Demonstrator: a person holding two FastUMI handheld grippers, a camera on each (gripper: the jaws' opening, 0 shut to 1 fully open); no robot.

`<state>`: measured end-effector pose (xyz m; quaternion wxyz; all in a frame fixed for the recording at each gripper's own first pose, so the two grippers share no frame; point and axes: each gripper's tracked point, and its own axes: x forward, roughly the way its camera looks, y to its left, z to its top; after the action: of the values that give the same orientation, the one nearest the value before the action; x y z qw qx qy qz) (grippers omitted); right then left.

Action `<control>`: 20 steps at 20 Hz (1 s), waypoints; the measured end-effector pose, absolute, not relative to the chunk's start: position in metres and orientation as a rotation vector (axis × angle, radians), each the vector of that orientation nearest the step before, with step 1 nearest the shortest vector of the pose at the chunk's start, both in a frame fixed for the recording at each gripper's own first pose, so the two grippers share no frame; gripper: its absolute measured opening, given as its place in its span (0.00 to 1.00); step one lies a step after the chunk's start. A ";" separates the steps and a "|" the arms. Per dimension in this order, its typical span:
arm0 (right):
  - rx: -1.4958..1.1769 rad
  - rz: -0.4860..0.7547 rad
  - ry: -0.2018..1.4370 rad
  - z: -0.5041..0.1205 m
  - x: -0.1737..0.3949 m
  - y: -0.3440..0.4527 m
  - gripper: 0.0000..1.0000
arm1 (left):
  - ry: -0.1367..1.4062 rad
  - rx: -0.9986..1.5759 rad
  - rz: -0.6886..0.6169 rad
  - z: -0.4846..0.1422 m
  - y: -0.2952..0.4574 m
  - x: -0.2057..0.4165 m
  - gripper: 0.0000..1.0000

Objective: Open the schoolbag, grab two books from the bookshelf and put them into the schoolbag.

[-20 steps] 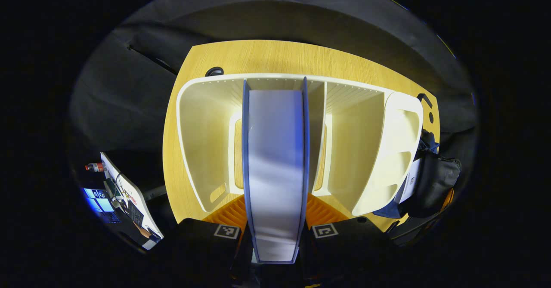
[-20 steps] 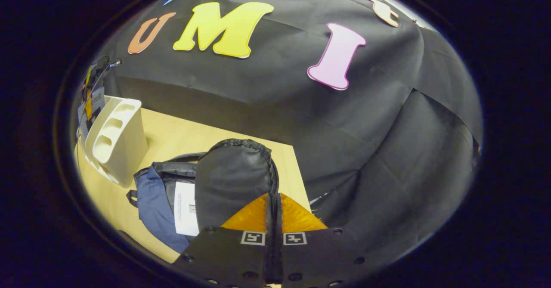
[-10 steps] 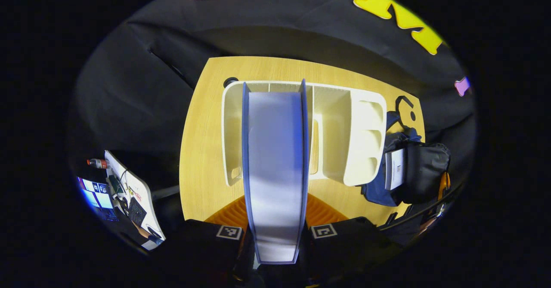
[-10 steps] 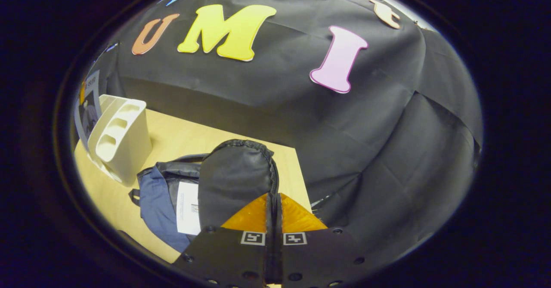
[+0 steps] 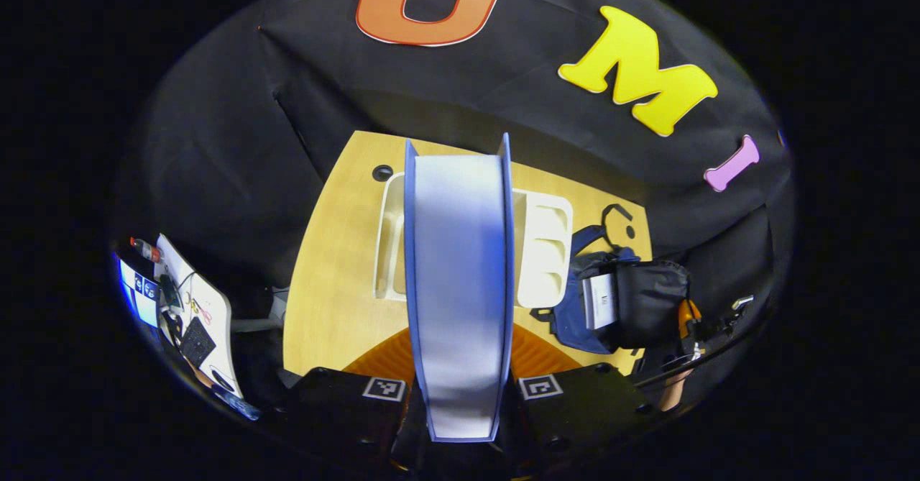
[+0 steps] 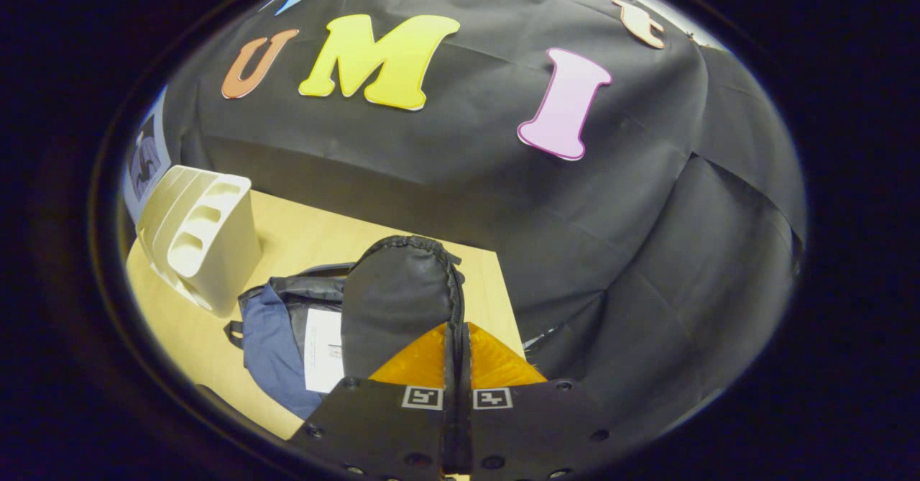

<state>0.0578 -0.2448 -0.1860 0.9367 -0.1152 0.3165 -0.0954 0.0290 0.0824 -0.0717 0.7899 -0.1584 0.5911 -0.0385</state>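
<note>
**Left gripper view: book held high above the table**

The left gripper [image 5: 460, 387] pinches a blue-covered book [image 5: 458, 280] between both fingers, edge-on, above the wooden table [image 5: 330, 280]. On the table stands the white bookshelf [image 5: 543, 254]; the schoolbag [image 5: 618, 301] lies just beside it, flap raised. Black cloth walls the table's far side. In the right gripper view, the right gripper [image 6: 457, 366] is clamped on the schoolbag's flap [image 6: 399, 301].
</note>
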 end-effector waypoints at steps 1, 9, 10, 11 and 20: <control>-0.236 -0.193 0.646 -0.186 0.057 -0.244 0.01 | 1.254 -0.366 -0.105 -0.067 0.075 0.029 0.43; -0.232 -0.180 0.644 -0.185 0.051 -0.242 0.00 | 1.150 -0.571 -0.293 -0.053 0.008 0.031 0.43; -0.229 -0.179 0.644 -0.185 0.051 -0.242 0.00 | 1.127 -0.592 -0.323 -0.049 -0.002 0.033 0.43; -0.226 -0.179 0.646 -0.185 0.050 -0.243 0.00 | 1.109 -0.615 -0.354 -0.047 -0.014 0.034 0.43; -0.241 -0.172 0.655 -0.188 0.050 -0.248 0.01 | 1.158 -0.778 -0.533 -0.101 -0.139 0.013 0.43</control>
<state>0.0500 -0.2479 -0.1885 0.9362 -0.1177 0.3203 -0.0843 0.0128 -0.1387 -0.1006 0.7339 -0.3540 0.5266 -0.2423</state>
